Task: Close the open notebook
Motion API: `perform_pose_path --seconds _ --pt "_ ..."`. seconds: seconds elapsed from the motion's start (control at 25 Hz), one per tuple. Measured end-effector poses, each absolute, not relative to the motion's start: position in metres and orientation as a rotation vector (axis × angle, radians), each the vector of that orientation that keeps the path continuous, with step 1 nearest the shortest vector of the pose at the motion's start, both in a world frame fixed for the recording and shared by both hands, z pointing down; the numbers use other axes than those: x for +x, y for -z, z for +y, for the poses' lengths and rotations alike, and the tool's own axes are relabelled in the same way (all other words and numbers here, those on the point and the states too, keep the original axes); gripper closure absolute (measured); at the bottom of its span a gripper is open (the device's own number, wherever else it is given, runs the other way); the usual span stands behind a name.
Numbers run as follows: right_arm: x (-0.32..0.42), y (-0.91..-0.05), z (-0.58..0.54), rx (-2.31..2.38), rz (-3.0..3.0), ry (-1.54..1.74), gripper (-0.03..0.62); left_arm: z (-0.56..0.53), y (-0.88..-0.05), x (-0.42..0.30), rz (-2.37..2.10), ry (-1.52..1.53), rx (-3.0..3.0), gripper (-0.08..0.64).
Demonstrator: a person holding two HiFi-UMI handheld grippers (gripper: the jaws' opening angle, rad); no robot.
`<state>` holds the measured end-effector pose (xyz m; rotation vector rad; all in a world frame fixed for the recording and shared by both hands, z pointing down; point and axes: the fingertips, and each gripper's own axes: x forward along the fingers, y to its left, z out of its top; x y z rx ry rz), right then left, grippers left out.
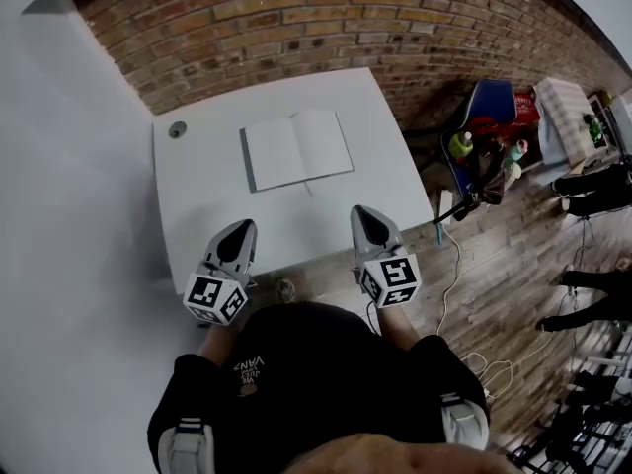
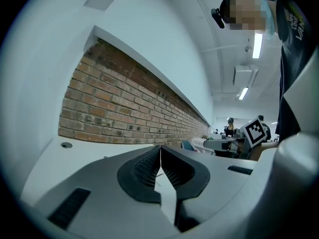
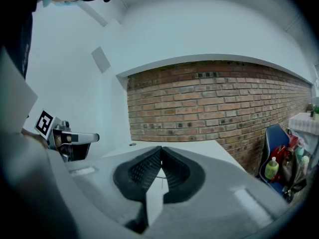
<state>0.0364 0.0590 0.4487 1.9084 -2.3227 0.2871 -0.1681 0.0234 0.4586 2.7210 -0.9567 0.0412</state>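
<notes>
**Open notebook on the tabletop, before first contact.** The white-paged, grey-covered open notebook [image 1: 296, 148] lies flat on the white rectangular tabletop [image 1: 197, 215]. Both of its pages face up and its spine runs away from me. Beyond the notebook stands the red brick wall [image 1: 296, 18]. To the notebook's far left, a small round grey grommet [image 1: 177, 129] sits in the tabletop's corner.

On the near side of the notebook I hold the grey hand-held left gripper [image 1: 240, 230] and the matching right gripper [image 1: 365, 215]. Each is off one near corner of the notebook and well apart from it, at the tabletop's near edge.

In the left gripper view the ribbed dark fingers [image 2: 144, 168] are pressed together with nothing between them. The right gripper view shows its fingers [image 3: 142, 171] likewise together and empty.

**Progress, as I judge it.** No part of the task is done: the notebook is fully spread and untouched. Everything remains:
- reaching one outer page edge,
- getting under the cover,
- swinging that half over the spine onto the other,
- pressing it flat.
</notes>
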Motion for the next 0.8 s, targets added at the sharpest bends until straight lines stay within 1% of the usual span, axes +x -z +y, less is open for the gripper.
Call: perform_pose_path --seconds 0.32,0.8 --pt "0.032 -0.456 0.03 1.994 -2.239 -0.301 0.594 -0.022 -0.465 -0.17 -0.859 -0.045 2.752 0.548" --pt "0.03 -0.464 0.005 2.014 -2.191 -0.322 0.594 -0.05 -0.475 -0.168 -0.805 -0.046 2.745 0.548"
